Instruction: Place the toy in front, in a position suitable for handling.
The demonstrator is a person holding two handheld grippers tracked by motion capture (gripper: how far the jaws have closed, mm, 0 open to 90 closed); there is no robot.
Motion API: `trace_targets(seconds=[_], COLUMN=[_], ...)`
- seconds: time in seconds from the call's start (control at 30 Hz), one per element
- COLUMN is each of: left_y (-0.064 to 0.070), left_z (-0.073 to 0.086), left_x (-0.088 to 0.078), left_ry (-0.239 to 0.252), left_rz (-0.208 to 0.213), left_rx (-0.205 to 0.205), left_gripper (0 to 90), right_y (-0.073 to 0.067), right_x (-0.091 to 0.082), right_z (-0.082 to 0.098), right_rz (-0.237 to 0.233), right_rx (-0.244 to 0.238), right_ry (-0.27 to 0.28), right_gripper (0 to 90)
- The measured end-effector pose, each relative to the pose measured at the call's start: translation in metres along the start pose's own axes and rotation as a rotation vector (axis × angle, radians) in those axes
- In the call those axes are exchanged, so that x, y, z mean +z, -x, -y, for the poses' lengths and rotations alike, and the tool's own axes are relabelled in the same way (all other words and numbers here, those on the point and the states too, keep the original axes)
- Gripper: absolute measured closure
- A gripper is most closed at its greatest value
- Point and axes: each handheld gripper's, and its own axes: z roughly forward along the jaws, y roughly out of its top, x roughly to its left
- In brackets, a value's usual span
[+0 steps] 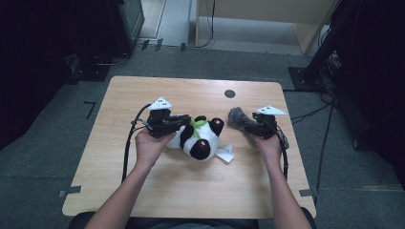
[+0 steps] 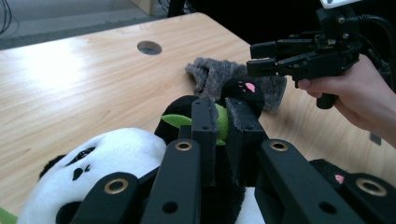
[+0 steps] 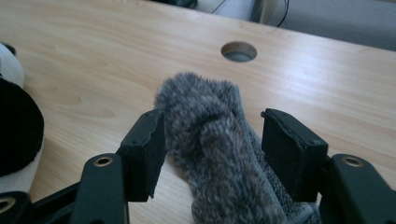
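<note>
A black-and-white panda plush [image 1: 198,140] lies on the wooden table [image 1: 191,191], with a white tag [image 1: 225,155] beside it. My left gripper [image 2: 219,105] is shut on a green fabric piece [image 2: 177,120] at the panda's [image 2: 116,154] neck. A grey furry cloth [image 3: 210,140] lies to the right of the panda. My right gripper [image 3: 215,116] straddles it with the jaws apart. The left pad brushes the fur and the right pad stands clear of it. From above, the right gripper [image 1: 246,125] sits over the near end of the grey cloth [image 1: 237,117].
A round cable hole [image 1: 229,93] sits in the table behind the grey cloth. Cables trail from both grippers toward the person. Dark equipment and cables stand on the floor around the table. The right hand and its gripper [image 2: 261,58] hover near the panda's paw.
</note>
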Motion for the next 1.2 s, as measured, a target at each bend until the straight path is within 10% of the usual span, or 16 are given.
trace_targets(seconds=[0.8, 1.2], left_y=[-0.017, -0.037], left_z=[0.011, 0.022], left_x=[-0.018, -0.034], left_ry=[-0.004, -0.019], left_rz=[0.073, 0.028], left_rx=[0.036, 0.074], left_gripper=[43.1, 30.1], right_y=[0.013, 0.018], right_x=[0.023, 0.028], right_z=[0.011, 0.013], right_rz=[-0.015, -0.039], right_rx=[-0.020, -0.003], right_ry=[-0.098, -0.176], right_gripper=[51.8, 70.4])
